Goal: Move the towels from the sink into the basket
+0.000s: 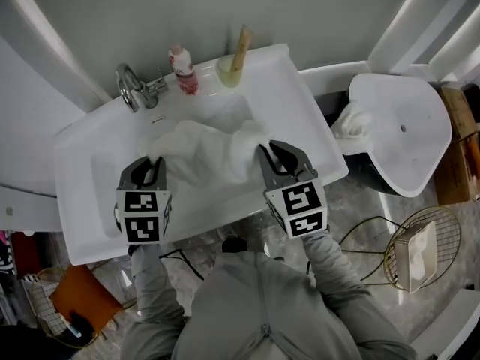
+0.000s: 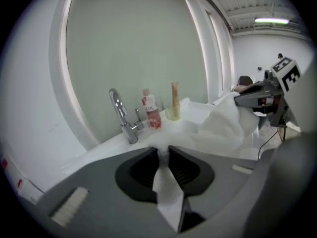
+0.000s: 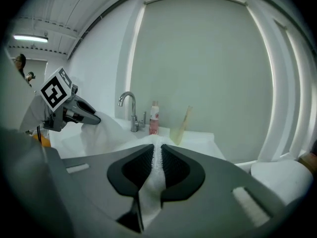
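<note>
A white towel (image 1: 201,154) hangs stretched between my two grippers above the white sink (image 1: 300,111). My left gripper (image 1: 153,163) is shut on the towel's left edge, and a strip of cloth (image 2: 167,192) runs back between its jaws. My right gripper (image 1: 264,153) is shut on the towel's right edge, and cloth (image 3: 151,185) is pinched between its ribbed pads. Each gripper shows in the other's view: the right gripper (image 2: 237,101) and the left gripper (image 3: 96,118), both with towel bunched at the tips. The wire basket (image 1: 424,246) stands on the floor at the lower right with something pale in it.
A chrome tap (image 1: 133,88), a pink-labelled bottle (image 1: 183,69) and a cup with a brush (image 1: 231,67) stand along the sink's back rim. A white toilet (image 1: 401,130) is to the right, with white cloth (image 1: 351,123) on its near side. Cables lie on the floor.
</note>
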